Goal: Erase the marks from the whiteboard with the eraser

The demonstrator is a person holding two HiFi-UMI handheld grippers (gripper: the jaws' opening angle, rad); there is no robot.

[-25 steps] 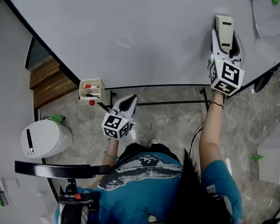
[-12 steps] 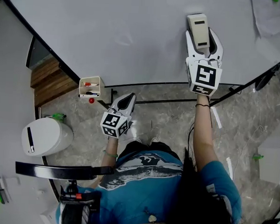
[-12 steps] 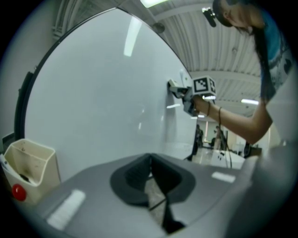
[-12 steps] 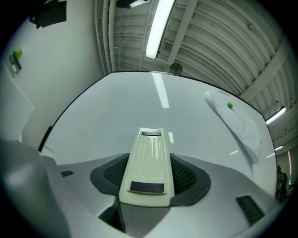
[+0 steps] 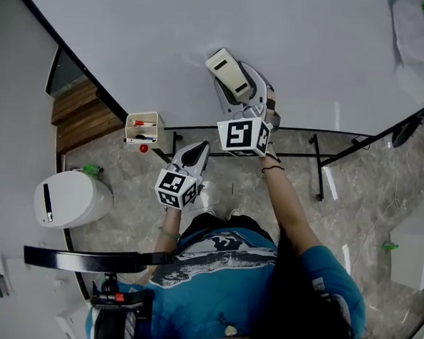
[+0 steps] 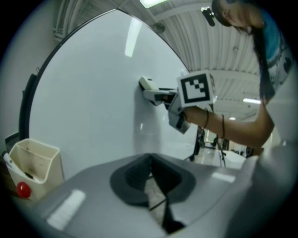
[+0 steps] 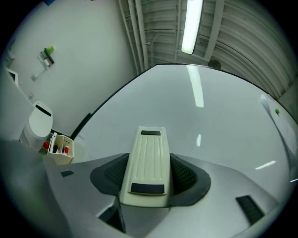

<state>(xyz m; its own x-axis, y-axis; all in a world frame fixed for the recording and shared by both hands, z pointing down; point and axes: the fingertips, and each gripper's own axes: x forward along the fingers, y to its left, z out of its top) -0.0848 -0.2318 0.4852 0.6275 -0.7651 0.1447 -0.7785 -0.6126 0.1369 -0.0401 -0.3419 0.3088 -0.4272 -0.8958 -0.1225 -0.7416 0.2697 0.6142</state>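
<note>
Between the jaws of the right gripper (image 5: 244, 87) the eraser (image 7: 148, 160) is clamped, its far face touching the whiteboard (image 5: 170, 34). Left gripper (image 5: 191, 155): jaws closed together, nothing held, clear of the board. A marker holder (image 5: 143, 127) hangs left of those jaws.

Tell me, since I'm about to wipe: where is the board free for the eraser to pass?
The whiteboard is bare all around the eraser, out to its black edge. Crowded only along the bottom edge, by the pen box and left gripper.
</note>
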